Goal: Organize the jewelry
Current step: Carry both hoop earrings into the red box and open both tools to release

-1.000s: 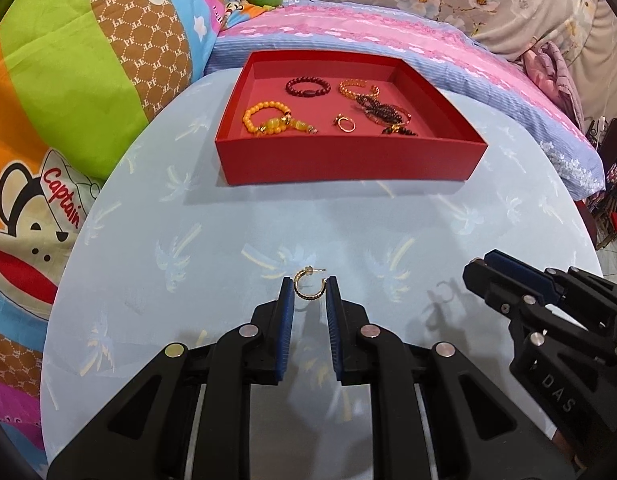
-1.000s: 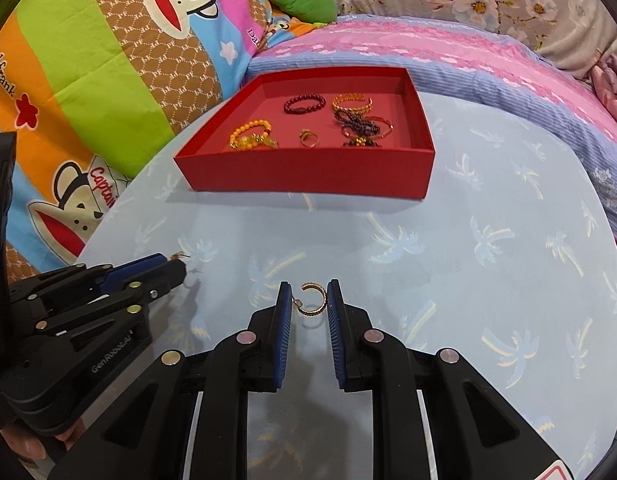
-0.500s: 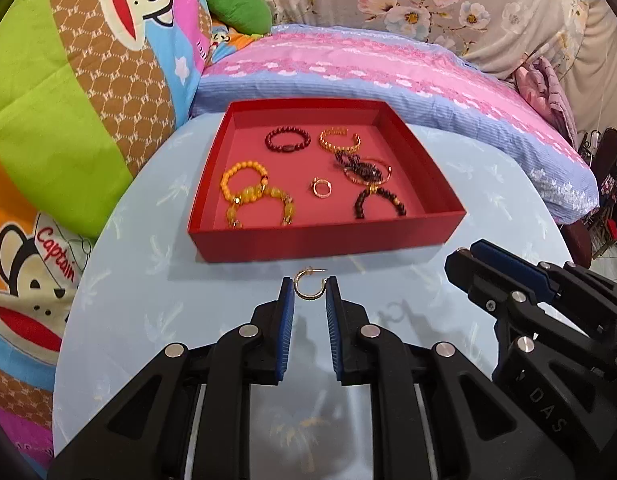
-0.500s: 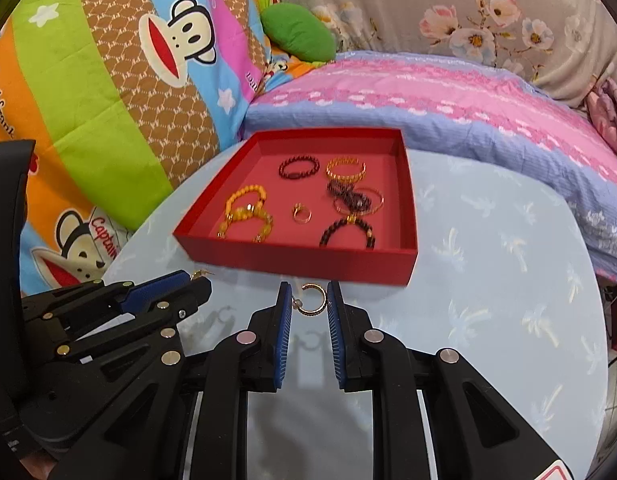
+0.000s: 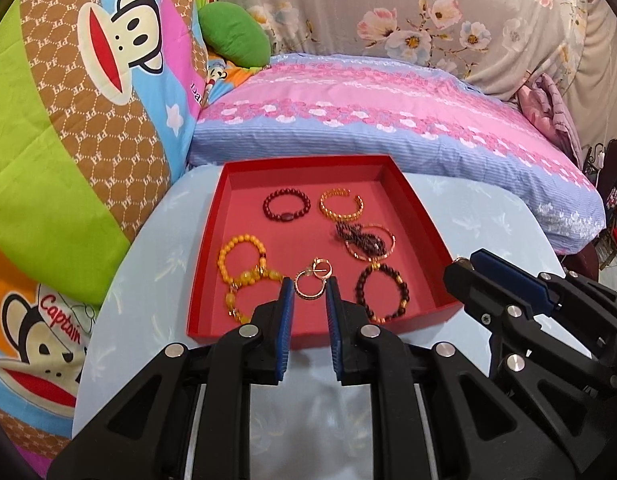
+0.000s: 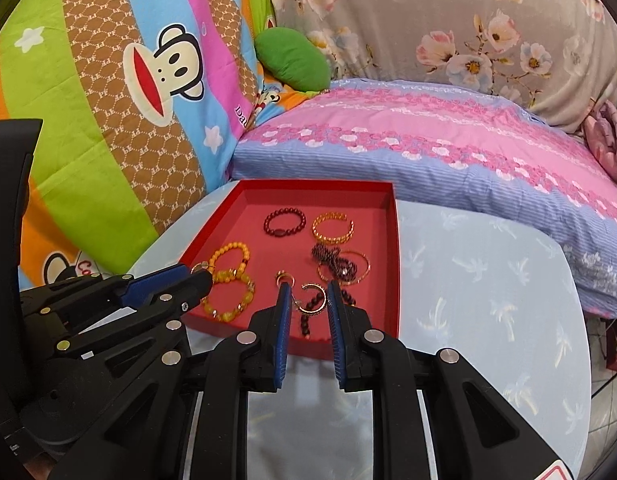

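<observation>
A red tray (image 5: 244, 330) holds several bracelets and a gold ring (image 5: 321, 268). My left gripper (image 5: 308, 292) is shut on a gold hoop earring (image 5: 308, 291) and holds it over the tray's front part. My right gripper (image 6: 307, 298) is shut on a second gold hoop earring (image 6: 312, 300), also over the tray's (image 6: 392, 264) front part. Each gripper shows in the other's view: the right gripper (image 5: 464, 266) at right, the left gripper (image 6: 200, 276) at left, each with its hoop.
The tray stands on a round table with a light blue palm-print cloth (image 5: 480, 216). Colourful quilts (image 5: 68, 120) crowd the left and a pink-blue pillow (image 5: 388, 120) lies just behind the tray.
Both grippers have moved forward from over the table cloth to above the tray's front part, each still holding its hoop earring.
</observation>
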The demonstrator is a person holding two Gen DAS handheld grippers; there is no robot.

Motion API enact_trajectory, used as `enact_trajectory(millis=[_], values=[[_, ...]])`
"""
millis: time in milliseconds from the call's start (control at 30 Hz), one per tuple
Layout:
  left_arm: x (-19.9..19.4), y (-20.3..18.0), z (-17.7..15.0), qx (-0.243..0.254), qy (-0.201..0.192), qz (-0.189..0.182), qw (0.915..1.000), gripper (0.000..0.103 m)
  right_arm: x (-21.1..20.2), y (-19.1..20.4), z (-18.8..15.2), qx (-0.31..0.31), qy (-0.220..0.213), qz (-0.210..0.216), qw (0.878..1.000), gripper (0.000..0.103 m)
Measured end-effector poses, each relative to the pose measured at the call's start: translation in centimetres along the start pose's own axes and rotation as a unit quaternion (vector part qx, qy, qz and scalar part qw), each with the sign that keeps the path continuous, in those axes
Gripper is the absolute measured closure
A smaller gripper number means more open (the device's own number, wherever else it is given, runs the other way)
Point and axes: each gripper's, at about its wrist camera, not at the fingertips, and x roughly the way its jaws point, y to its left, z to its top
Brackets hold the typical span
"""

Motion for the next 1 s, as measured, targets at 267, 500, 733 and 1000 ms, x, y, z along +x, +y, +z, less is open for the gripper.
enact_trajectory(millis=[267, 500, 733, 1000], values=[[2.2, 0.4, 2.3, 0.0, -0.005, 0.01, 0.9999, 0.087, 3.0, -0.7, 2.3, -0.001, 0.002, -0.004, 1.0, 0.086], [4.5, 0.7, 3.6, 0.0, 0.001, 0.017, 0.9999, 0.087, 5.6, -1.4, 3.4, 0.011, 0.013, -0.003, 1.0, 0.086], [6.6, 0.9, 4.2, -0.001, 0.011, 0.02, 0.9997, 0.087, 7.6, -1.9, 3.9, 0.012, 0.022, -0.009, 1.0, 0.086], [8.5, 1.1, 4.3, -0.008, 0.022, 0.022, 0.9995, 0.087, 9.5, -2.2, 4.0, 0.013, 0.033, -0.013, 0.999, 0.086]])
